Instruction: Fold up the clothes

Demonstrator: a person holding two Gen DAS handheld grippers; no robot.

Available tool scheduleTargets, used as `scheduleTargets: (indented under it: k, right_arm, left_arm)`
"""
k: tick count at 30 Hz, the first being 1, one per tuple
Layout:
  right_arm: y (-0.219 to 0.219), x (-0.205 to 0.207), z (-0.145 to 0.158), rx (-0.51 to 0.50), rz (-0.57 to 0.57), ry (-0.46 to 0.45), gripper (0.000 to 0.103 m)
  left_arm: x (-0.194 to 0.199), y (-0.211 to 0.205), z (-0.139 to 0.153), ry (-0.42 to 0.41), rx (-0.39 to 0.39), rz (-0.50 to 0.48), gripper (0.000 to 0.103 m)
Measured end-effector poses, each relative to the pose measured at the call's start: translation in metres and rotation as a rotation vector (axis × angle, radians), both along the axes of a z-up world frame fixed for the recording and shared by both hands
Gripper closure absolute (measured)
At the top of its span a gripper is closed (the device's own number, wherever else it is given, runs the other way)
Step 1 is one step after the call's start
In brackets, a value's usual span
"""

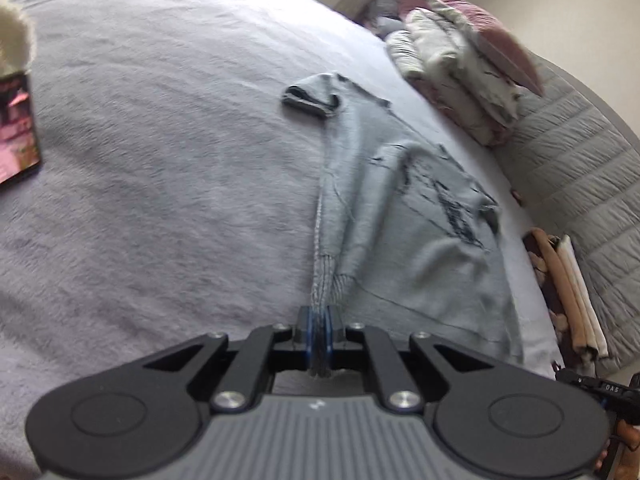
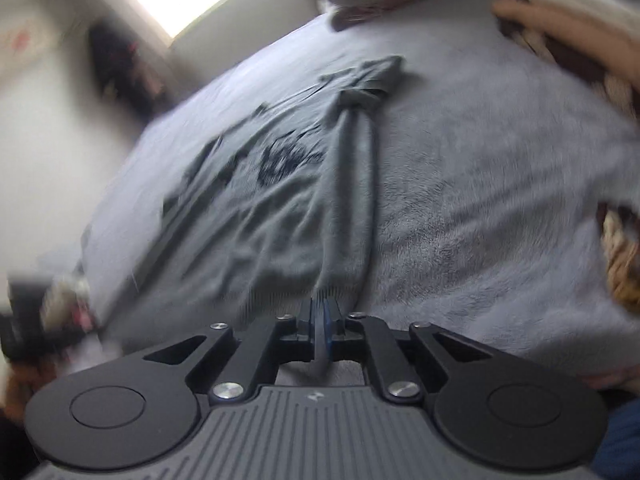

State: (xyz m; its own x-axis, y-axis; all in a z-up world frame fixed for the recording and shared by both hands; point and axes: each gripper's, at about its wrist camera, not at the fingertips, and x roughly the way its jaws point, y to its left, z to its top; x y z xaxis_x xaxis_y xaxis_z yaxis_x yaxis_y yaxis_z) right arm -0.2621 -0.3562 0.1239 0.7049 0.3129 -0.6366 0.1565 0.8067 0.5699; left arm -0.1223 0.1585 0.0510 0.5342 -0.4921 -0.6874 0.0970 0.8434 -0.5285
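A grey sweater with a dark print (image 1: 404, 216) lies on a pale lilac fleece blanket (image 1: 160, 184) on a bed. My left gripper (image 1: 320, 320) is shut on the sweater's ribbed hem, and the cloth is drawn taut away from it. In the right wrist view the same sweater (image 2: 256, 192) stretches ahead, blurred by motion. My right gripper (image 2: 322, 316) is shut on another part of the ribbed hem. The far sleeve cuff (image 1: 310, 98) lies folded on the blanket.
Folded clothes and a pink pillow (image 1: 464, 64) are piled at the head of the bed beside a grey quilted headboard (image 1: 580, 152). A dark book or tablet (image 1: 18, 128) lies at the left. More folded fabric (image 2: 576, 28) sits at the right.
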Motion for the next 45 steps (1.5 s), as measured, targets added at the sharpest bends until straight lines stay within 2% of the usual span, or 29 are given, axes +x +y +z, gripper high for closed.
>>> scheduleTargets:
  k: [2, 5, 9, 11, 14, 17, 20, 21, 25, 28, 31, 35, 39, 43, 45]
  right_arm:
    - [0.005, 0.009, -0.011, -0.026, -0.040, 0.044, 0.071]
    - [0.020, 0.015, -0.022, -0.119, -0.019, 0.094, 0.071]
    - [0.037, 0.019, -0.030, -0.155, 0.059, 0.087, 0.071]
    - [0.050, 0.024, -0.030, -0.191, 0.084, 0.056, 0.071]
    - [0.088, 0.030, -0.020, -0.327, 0.168, -0.044, 0.071]
    - [0.135, 0.036, -0.027, -0.476, 0.306, -0.078, 0.071]
    - [0.158, 0.034, -0.032, -0.527, 0.348, -0.104, 0.068]
    - [0.161, 0.030, -0.029, -0.538, 0.364, -0.123, 0.068]
    - [0.162, 0.015, -0.025, -0.446, 0.431, -0.161, 0.071]
    - [0.139, 0.000, -0.016, -0.398, 0.295, -0.187, 0.071]
    - [0.100, -0.009, -0.006, -0.280, 0.123, -0.206, 0.071]
    - [0.074, -0.005, -0.017, -0.194, 0.021, -0.157, 0.070]
    - [0.065, 0.001, -0.026, -0.106, 0.006, -0.128, 0.070]
    - [0.068, 0.009, -0.030, 0.004, 0.045, -0.138, 0.070]
    - [0.073, 0.019, -0.033, 0.014, 0.058, -0.120, 0.070]
  left_arm:
    - [0.003, 0.000, -0.003, 0.004, 0.021, 0.011, 0.097]
    - [0.005, -0.003, -0.004, -0.004, 0.043, 0.008, 0.097]
    - [0.004, 0.001, -0.005, -0.017, 0.056, 0.020, 0.097]
    - [0.004, 0.000, -0.005, -0.021, 0.072, 0.023, 0.097]
    - [0.004, 0.000, -0.006, -0.026, 0.089, 0.024, 0.097]
    - [0.004, -0.001, -0.007, -0.026, 0.101, 0.028, 0.097]
    - [0.005, 0.002, -0.007, -0.027, 0.117, 0.041, 0.097]
    - [0.005, 0.003, -0.007, -0.030, 0.127, 0.049, 0.101]
    - [0.005, 0.009, -0.009, -0.025, 0.140, 0.073, 0.102]
    - [0.005, 0.007, -0.009, -0.031, 0.129, 0.053, 0.102]
    - [0.004, 0.001, -0.009, -0.034, 0.116, 0.023, 0.102]
    - [0.006, -0.001, -0.012, -0.015, 0.102, 0.021, 0.101]
    - [0.006, -0.001, -0.013, -0.009, 0.092, 0.028, 0.096]
    - [0.009, -0.007, -0.017, 0.003, 0.083, 0.006, 0.081]
    - [0.011, -0.012, -0.017, -0.007, 0.107, -0.001, 0.079]
